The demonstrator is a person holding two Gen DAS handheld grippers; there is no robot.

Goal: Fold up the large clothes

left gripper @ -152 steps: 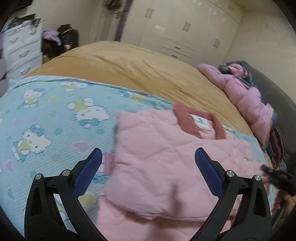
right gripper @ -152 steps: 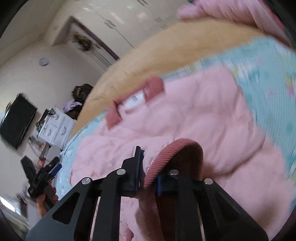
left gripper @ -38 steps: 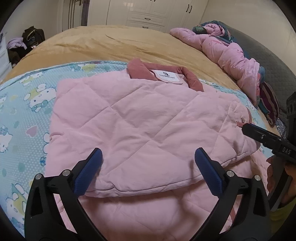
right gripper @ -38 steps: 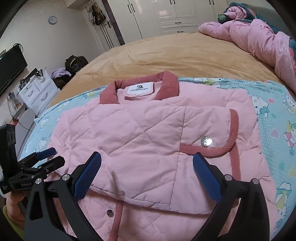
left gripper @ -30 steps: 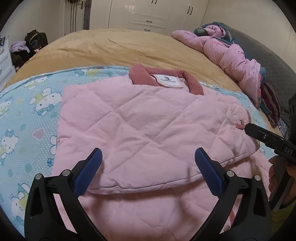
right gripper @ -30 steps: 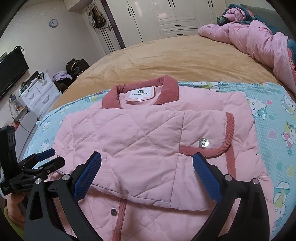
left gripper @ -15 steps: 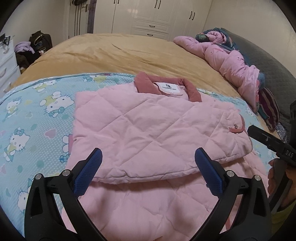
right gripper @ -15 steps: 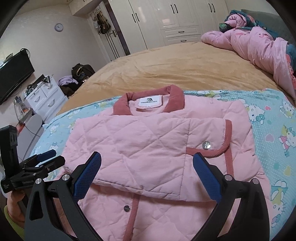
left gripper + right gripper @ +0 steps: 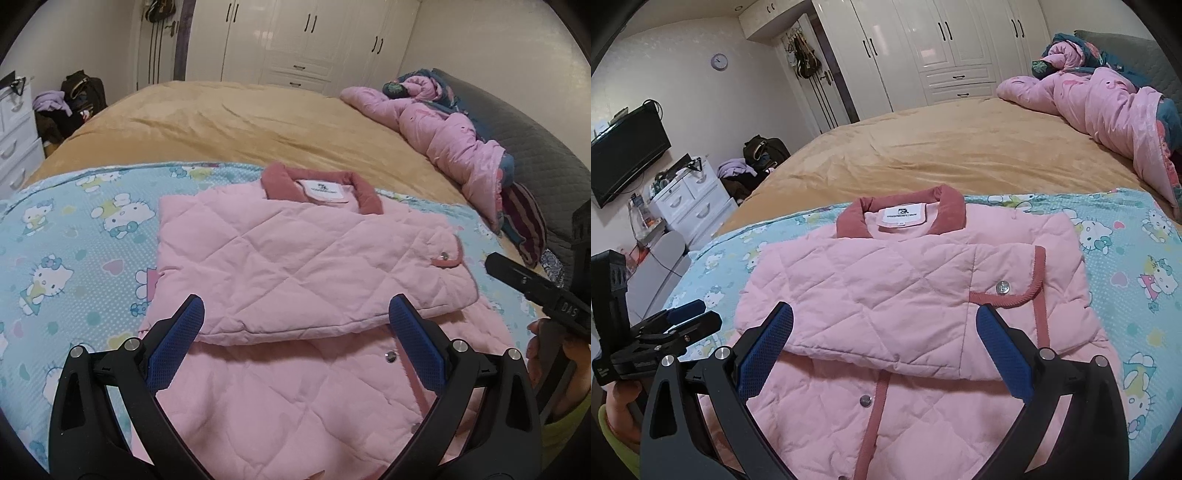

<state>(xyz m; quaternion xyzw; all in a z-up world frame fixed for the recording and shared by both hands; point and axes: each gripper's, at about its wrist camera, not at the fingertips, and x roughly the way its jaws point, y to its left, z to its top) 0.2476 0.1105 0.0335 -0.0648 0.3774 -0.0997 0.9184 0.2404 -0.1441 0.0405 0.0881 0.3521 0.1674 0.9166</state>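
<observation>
A pink quilted jacket (image 9: 303, 266) with a dark pink collar lies on a blue Hello Kitty sheet (image 9: 74, 236), both sleeves folded across its front. It also shows in the right wrist view (image 9: 886, 295). My left gripper (image 9: 295, 332) is open and empty, held above the jacket's lower half. My right gripper (image 9: 882, 336) is open and empty above the same part. The right gripper (image 9: 532, 284) shows at the right edge of the left wrist view. The left gripper (image 9: 676, 325) shows at the left edge of the right wrist view.
The sheet (image 9: 1137, 266) lies on a tan bedspread (image 9: 240, 122). A crumpled pink duvet (image 9: 450, 140) lies at the bed's far right by a grey headboard (image 9: 535, 147). White drawers (image 9: 690, 199), a TV (image 9: 624, 155) and wardrobes (image 9: 942, 44) stand beyond the bed.
Both grippers have drawn back and up from the jacket, so more of it and the bed shows. Five seconds ago the right gripper held a sleeve cuff; it is now open.
</observation>
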